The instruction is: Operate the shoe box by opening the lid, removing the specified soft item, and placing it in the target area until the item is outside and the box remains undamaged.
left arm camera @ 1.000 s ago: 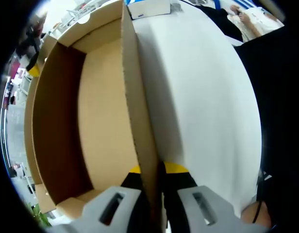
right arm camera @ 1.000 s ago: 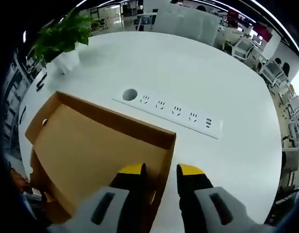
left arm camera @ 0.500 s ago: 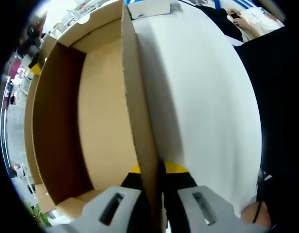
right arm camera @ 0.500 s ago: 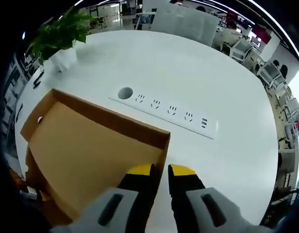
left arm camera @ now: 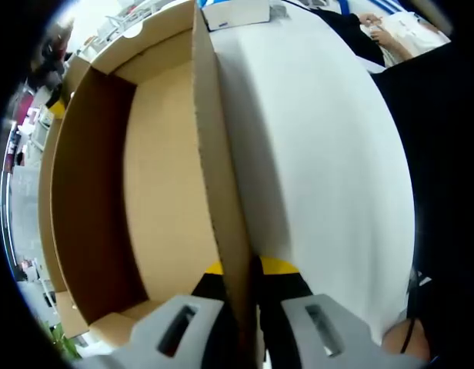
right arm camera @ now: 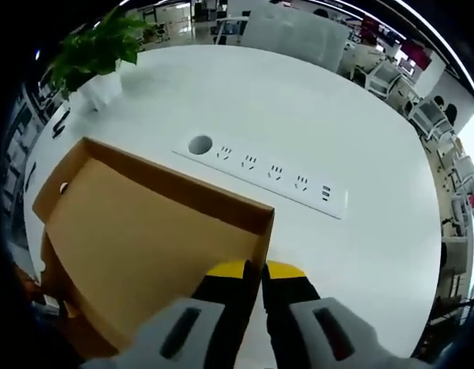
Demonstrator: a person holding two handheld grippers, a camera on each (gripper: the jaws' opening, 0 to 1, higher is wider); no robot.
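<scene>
With the shoe box [left arm camera: 168, 177] open, the left gripper [left arm camera: 241, 269] jaws clamp its 6 o'clock wall and the right gripper [right arm camera: 254, 270] jaws pinch the lid [right arm camera: 145, 238] edge; no soft item is visible, so removal remains.

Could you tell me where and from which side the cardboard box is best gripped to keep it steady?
Grip the box by its thin upright side wall, coming from above the open top with one jaw inside and one outside. The wall is a flat, narrow sheet that fits between jaws, as the left gripper and right gripper seem to show.
</scene>
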